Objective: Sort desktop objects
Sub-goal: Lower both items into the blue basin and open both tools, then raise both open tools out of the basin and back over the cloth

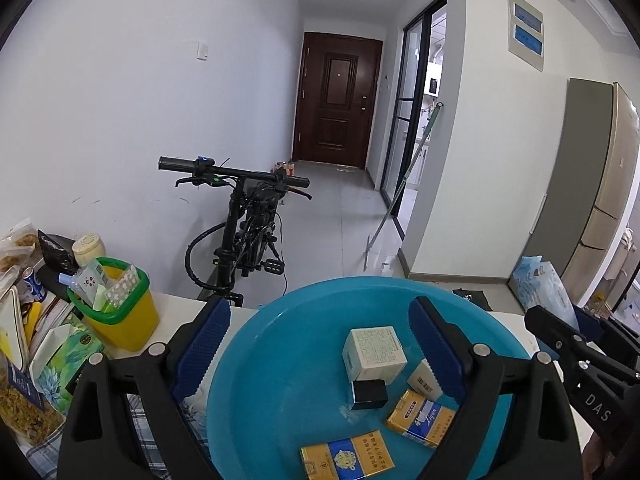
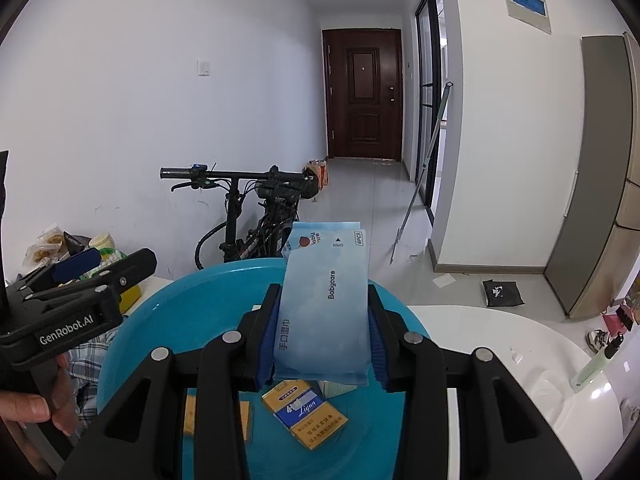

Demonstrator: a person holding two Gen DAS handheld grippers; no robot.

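Observation:
A round blue basin point(image 1: 280, 360) sits on the table under both grippers. In it lie a white box point(image 1: 376, 354), a small black box point(image 1: 370, 394), a smaller white box point(image 1: 424, 380) and two yellow-and-blue cigarette packs point(image 1: 420, 420) point(image 1: 346, 460). My left gripper point(image 1: 320, 328) hangs open over the basin with nothing between its blue pads. My right gripper point(image 2: 323, 300) is shut on a light blue pack of wet wipes point(image 2: 324, 304), held flat above the basin point(image 2: 160, 300) and over a cigarette pack point(image 2: 306, 412). A hand holds the left gripper point(image 2: 104, 264).
Left of the basin stand a yellow bin with a green rim point(image 1: 120, 312), a green tissue pack point(image 1: 68, 356) and snack bags point(image 1: 20, 400). A black bicycle point(image 1: 248, 232) leans behind the table. A pale green bottle point(image 2: 592, 364) stands on the white tabletop point(image 2: 520, 360) at the right.

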